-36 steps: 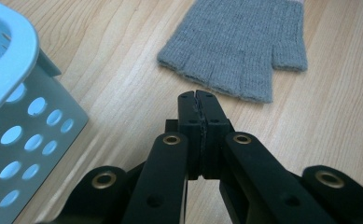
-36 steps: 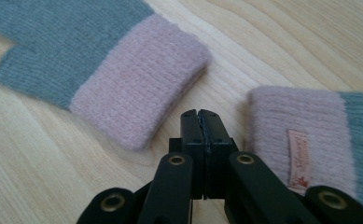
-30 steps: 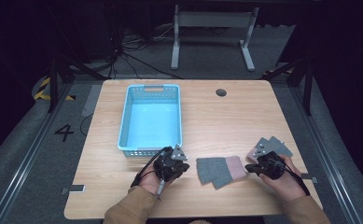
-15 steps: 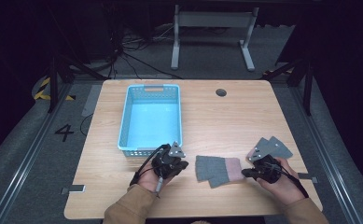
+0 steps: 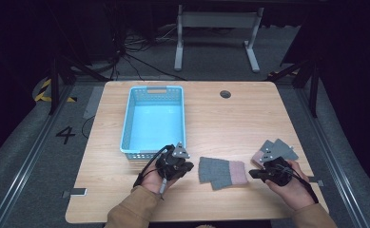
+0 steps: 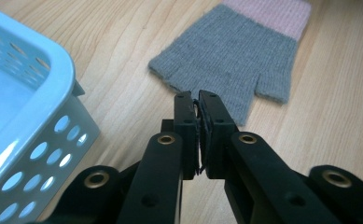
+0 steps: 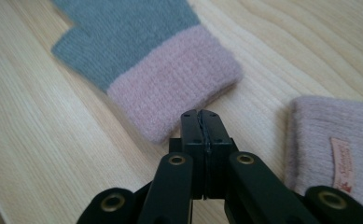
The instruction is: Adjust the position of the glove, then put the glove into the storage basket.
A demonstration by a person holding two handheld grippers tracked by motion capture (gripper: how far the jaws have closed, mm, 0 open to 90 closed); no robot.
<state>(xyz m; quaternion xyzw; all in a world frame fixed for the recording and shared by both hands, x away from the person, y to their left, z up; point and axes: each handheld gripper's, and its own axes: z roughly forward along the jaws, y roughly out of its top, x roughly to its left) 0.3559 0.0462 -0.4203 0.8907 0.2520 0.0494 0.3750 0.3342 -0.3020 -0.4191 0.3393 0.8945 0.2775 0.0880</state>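
At the table's near edge, a person's 2 hands each hold a black gripper. The left gripper (image 5: pixel 186 167), at 7 o'clock on the table, has its jaws nearly pressed together, a hairline gap between the pads and nothing in it. The right gripper (image 5: pixel 255 174), at 5 o'clock, is fully closed and empty. Between them, at 6 o'clock, lies a grey glove with a pink cuff (image 5: pixel 222 171), flat, cuff toward the right gripper. A second glove (image 5: pixel 277 149) lies just beyond the right hand. Farther off, at 10 o'clock, stands a light blue basket (image 5: pixel 125 135).
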